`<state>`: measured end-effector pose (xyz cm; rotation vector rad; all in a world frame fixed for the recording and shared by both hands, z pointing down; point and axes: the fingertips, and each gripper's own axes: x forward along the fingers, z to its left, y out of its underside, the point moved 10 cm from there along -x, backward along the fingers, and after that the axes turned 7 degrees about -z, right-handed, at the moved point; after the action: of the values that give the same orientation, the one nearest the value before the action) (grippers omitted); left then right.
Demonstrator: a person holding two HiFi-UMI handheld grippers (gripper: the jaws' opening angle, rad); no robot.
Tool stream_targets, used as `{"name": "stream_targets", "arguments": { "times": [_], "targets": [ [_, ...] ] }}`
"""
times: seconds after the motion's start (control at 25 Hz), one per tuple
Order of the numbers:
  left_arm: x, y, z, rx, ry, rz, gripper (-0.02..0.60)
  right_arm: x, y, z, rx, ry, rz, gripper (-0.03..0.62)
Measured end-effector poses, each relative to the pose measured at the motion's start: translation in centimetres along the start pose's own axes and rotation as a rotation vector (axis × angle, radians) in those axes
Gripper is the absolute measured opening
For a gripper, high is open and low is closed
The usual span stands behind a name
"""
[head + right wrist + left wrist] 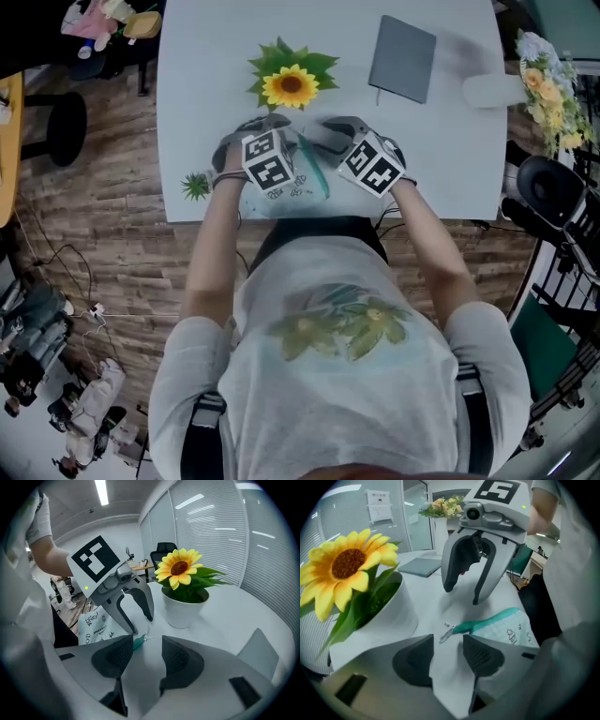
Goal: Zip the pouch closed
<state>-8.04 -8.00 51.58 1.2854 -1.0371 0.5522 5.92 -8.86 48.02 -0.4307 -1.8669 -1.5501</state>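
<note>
Approach: pouch (506, 630) not yet gripped.
It lies at the near edge of the table (206, 94). Your left gripper (447, 644) and right gripper (146, 644) hover, jaws apart and empty. Next, probably: pinch the pull (448, 632) and pin the fabric.

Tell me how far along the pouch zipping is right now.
Done: nothing visible yet. The pouch lies near the table edge, its teal zipper ending in the metal pull. In hand: left gripper and right gripper hang over that end, jaws apart, nothing between them. To do: pinch the pull, hold the pouch, draw it along. Whether the teeth are joined I cannot tell.
</note>
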Motion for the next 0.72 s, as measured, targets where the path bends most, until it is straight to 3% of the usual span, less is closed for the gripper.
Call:
{"name": "stream_targets", "arguments": {
  "times": [0.32, 0.72],
  "targets": [
    [1.0, -0.1, 0.2, 0.032, 0.033, 0.005, 0.14, 2.3, 0.2, -0.7, -0.142, -0.056, 0.075, 0.202],
    [1.8, -0.2, 0.2, 0.084, 0.018, 0.02, 0.062, 4.3, -0.1, -1.4, -0.3, -0.126, 0.139, 0.195]
  ]
}}
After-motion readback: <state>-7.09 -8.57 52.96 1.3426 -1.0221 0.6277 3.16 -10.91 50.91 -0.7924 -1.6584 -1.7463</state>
